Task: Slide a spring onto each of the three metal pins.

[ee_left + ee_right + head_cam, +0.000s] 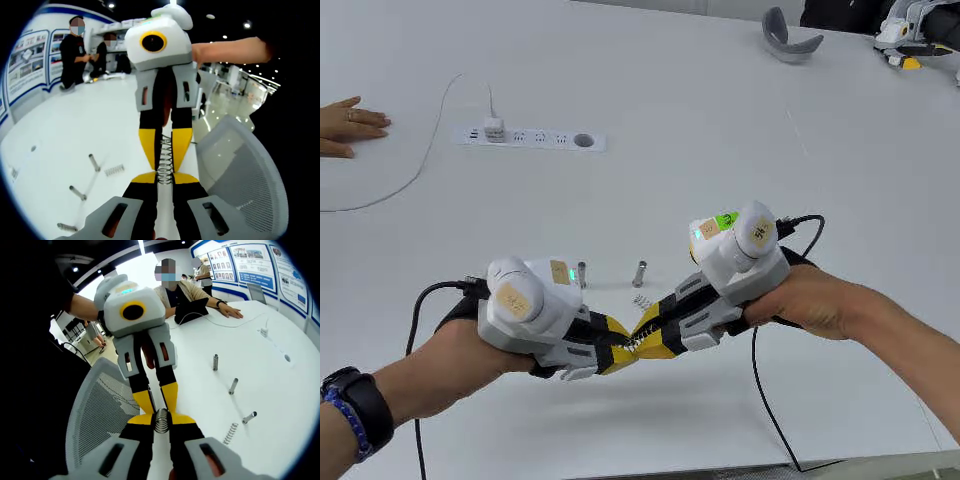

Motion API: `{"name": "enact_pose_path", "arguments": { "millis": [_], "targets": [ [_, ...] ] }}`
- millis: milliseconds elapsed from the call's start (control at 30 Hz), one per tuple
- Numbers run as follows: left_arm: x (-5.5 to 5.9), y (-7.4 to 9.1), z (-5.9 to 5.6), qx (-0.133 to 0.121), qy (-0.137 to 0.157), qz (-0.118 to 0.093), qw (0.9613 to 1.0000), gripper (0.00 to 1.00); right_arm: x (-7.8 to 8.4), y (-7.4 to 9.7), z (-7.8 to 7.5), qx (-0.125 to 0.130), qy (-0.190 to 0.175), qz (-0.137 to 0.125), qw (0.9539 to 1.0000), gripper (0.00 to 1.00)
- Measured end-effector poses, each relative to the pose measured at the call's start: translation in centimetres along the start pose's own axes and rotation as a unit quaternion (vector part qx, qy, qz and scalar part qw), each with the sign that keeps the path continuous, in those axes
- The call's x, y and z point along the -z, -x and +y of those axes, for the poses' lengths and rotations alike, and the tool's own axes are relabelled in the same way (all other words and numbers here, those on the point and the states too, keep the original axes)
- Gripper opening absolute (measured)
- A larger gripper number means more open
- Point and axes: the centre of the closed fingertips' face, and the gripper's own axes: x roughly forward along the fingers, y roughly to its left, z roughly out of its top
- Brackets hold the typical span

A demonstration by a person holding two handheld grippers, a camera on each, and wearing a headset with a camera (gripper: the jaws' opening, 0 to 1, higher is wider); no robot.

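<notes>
White workbench [670,120] below — right gripper's [648,335] jaws pinch a spring [165,157]; left gripper's [620,352] jaws, tips crowded, unreadable.

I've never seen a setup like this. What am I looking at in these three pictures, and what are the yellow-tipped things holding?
No robot here: a person holds two hand-held tongs, each with two jaws. The wide picture comes from a camera on the person's head; each round one from a camera riding on one tool, looking along its jaws. The left tongs and right tongs meet tip to tip above a white table. The right tongs grip a spring; the left tongs seem to grip a thin pin aimed into it. On the table lie short metal pins, a loose spring and a power strip.
</notes>
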Motion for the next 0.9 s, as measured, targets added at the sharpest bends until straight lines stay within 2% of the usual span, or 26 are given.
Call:
{"name": "enact_pose_path", "arguments": {
  "millis": [167,333,567,767,900],
  "targets": [
    [0.1,-0.2,0.0,-0.002,-0.004,-0.001,1.0000,0.10,0.2,0.0,-0.2,0.004,-0.010,-0.002,0.9999,0.12],
    [0.5,-0.3,-0.1,-0.009,0.005,-0.005,0.9999,0.11,0.5,-0.2,-0.2,0.007,-0.014,0.001,0.9999,0.12],
    [1.8,0.0,0.1,-0.025,0.022,-0.003,0.9995,0.13,0.5,-0.2,-0.4,0.010,-0.021,0.001,0.9997,0.12],
    [2.8,0.7,0.6,-0.044,0.042,-0.005,0.9981,0.15,0.5,0.0,-1.1,0.026,-0.033,-0.003,0.9991,0.12],
    [3.5,1.3,1.1,-0.061,0.056,-0.009,0.9965,0.16,0.9,0.1,-1.5,0.034,-0.037,0.005,0.9987,0.12]
  ]
}}
